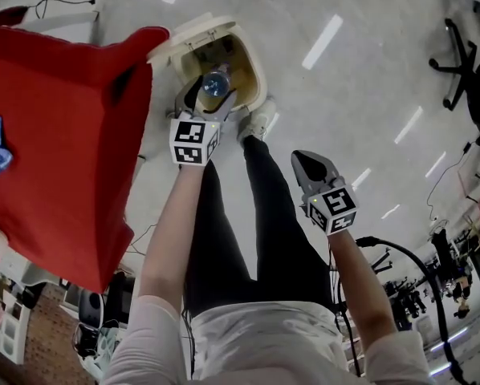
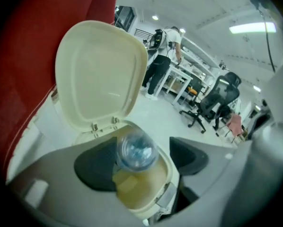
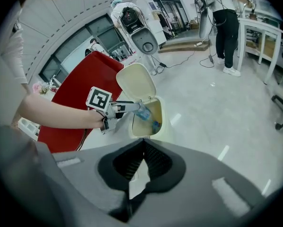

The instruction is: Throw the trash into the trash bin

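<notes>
Plastic bottle (image 1: 216, 83) sits between the spread jaws of the left gripper (image 2: 142, 161), above the open cream bin (image 1: 260, 72), as the right gripper (image 1: 311, 165) waits pressed together and empty; dropped off-centre, it may clip the rim and bounce out.

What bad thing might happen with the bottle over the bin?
The left tongs are open around the bottle, so it may be dropping. It might clip the rim of the bin and bounce onto the floor. The lid stands up right behind the bottle, which may knock against it.
</notes>
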`<state>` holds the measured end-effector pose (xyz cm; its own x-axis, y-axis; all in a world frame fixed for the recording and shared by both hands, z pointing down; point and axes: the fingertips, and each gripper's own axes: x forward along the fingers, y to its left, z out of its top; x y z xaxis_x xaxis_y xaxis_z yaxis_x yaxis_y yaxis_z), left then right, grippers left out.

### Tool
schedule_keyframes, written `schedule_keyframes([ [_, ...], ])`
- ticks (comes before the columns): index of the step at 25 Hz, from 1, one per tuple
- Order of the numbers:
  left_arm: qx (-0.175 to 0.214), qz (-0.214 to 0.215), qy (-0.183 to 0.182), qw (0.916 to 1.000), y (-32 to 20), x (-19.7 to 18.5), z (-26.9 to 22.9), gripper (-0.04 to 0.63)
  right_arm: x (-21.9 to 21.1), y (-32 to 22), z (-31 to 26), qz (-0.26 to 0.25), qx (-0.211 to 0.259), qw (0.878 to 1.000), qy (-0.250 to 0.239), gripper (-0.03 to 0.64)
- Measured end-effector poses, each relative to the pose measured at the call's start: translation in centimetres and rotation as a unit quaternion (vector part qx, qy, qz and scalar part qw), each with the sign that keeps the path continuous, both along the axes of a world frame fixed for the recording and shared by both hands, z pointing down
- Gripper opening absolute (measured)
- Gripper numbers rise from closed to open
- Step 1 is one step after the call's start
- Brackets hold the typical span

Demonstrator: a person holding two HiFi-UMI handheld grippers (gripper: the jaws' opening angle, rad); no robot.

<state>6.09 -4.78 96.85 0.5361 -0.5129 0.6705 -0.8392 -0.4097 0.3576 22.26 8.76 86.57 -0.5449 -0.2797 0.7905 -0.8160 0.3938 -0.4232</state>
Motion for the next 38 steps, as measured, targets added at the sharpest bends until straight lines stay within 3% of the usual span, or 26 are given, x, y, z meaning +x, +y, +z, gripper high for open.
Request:
schedule_keyframes([
  [8,-0.010,0.000,-0.002,0.9999,1.6,-0.3,-0.6,0.349,-0.6,-0.7,-0.4,0.005,0.005,1.000,-0.002,0.002],
  [17,-0.020,0.005,0.001,0.9998,3.6,-0.8,-4.8,0.269,-1.7,-1.0,-3.3,0.003,0.025,1.000,0.002,0.000],
  [26,-0.015,0.036,-0.003,0.9992,5.7,0.0,-12.8,0.159,-2.1,-1.7,-9.8,0.007,0.060,0.998,0.001,0.002],
  [31,-0.006,0.059,-0.029,0.9978,6.9,-0.2,-18.7,0.012,-2.2,-1.4,-14.2,0.002,0.075,0.997,-0.002,0.002],
  [38,0.005,0.083,-0.040,0.9957,8.1,-1.5,-24.8,0.006,-2.5,-2.0,-18.1,-0.006,0.096,0.995,0.001,0.001],
])
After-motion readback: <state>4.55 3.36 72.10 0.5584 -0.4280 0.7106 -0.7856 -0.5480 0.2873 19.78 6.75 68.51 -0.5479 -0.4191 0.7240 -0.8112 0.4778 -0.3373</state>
